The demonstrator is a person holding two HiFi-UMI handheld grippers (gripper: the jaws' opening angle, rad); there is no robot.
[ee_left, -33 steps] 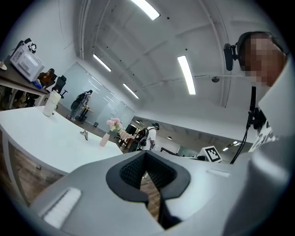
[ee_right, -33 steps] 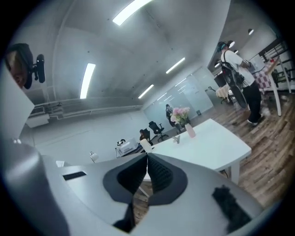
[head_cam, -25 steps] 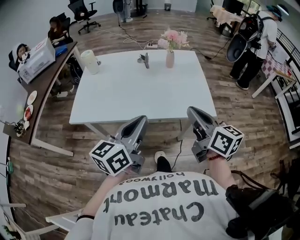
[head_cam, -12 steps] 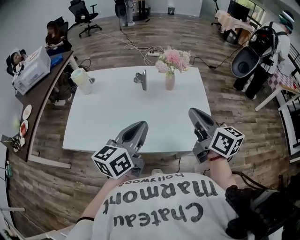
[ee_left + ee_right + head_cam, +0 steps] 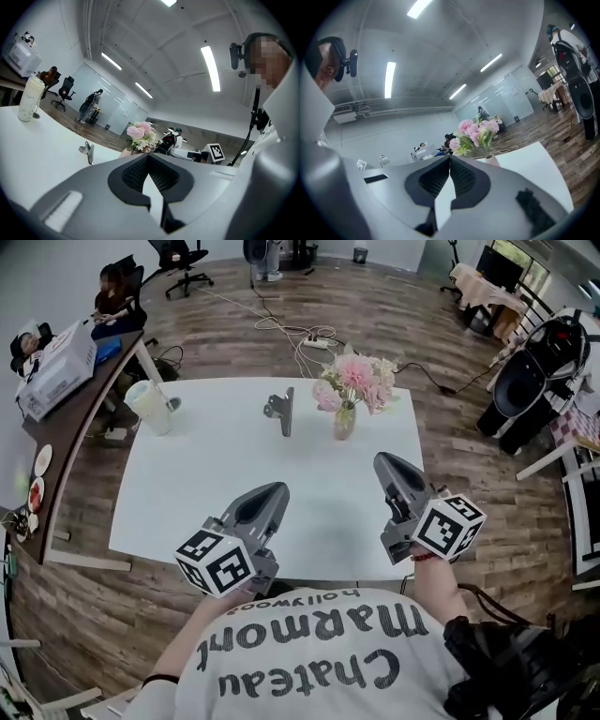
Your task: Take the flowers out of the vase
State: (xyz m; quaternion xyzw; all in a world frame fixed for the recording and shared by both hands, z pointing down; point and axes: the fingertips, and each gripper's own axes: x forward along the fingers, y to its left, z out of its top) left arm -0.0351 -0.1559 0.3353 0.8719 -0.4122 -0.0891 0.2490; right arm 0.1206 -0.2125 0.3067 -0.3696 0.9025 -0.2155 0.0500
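A bunch of pink and white flowers (image 5: 356,381) stands upright in a small pale vase (image 5: 344,423) at the far right part of the white table (image 5: 197,493). The same flowers (image 5: 140,135) show far ahead in the left gripper view, and the flowers (image 5: 477,131) with the vase (image 5: 491,161) stand ahead in the right gripper view. My left gripper (image 5: 274,491) is over the table's near edge, shut and empty. My right gripper (image 5: 384,463) is to its right, nearer the vase but well short of it, also shut and empty.
A metal binder clip (image 5: 278,411) stands left of the vase. A pale lidded cup (image 5: 150,406) sits at the table's far left corner. A brown desk (image 5: 80,418) with people seated lies to the left. A black pram (image 5: 539,381) stands at the right.
Both grippers have moved forward from in front of the table to over its near edge, closer to the vase. Their jaws stay shut.
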